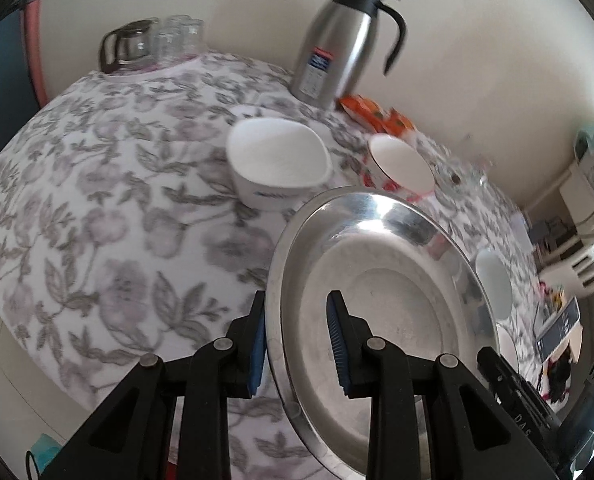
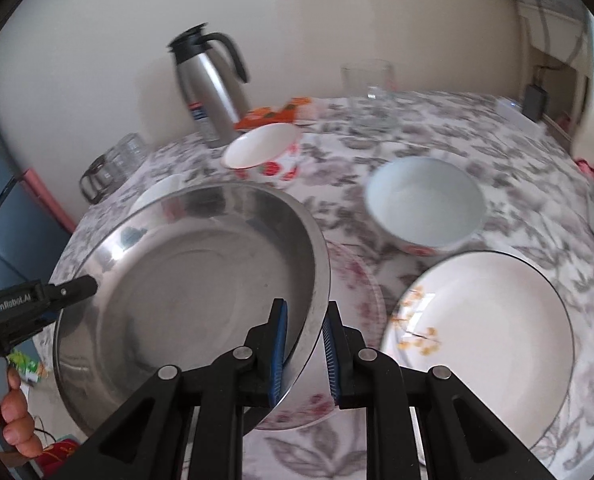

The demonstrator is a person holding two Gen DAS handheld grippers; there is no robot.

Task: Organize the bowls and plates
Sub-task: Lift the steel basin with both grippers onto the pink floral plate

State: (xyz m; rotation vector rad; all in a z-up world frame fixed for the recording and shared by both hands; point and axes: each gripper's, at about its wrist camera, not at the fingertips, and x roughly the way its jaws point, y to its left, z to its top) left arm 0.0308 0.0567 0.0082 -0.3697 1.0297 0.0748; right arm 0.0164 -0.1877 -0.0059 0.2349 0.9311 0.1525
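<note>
Blue-padded fingers of the left gripper [image 1: 299, 340] sit closest to the lens, narrowed onto the rim of a steel basin [image 1: 377, 280], one pad outside the wall and one inside. On the opposite edge the right gripper [image 2: 305, 346] clamps the same basin in the same way, so the wide metal dish hangs between the two tools, tilted, above the floral tablecloth [image 1: 97, 200]. A hand [image 2: 15, 412] at the lower left of the right wrist view grasps the handle of the left tool. Beneath the basin's near rim lies a rose-patterned plate [image 2: 361, 292], partly covered by it. Just to the right of that plate rests a white plate with yellow flowers [image 2: 485, 336], reaching almost to the table's front edge. Behind it stands a pale bowl [image 2: 425, 204], and farther back a strawberry bowl [image 2: 269, 152]. A squarish white bowl [image 1: 277, 160] sits beyond the basin's far rim in the left wrist view. Along the wall stand a steel thermos jug [image 1: 345, 40], an orange packet [image 1: 377, 114], a clear glass [image 2: 367, 80] and a glass carafe [image 1: 127, 44] in the corner. Bare cloth stretches widely on the left side of the table, out to its rounded edge.
</note>
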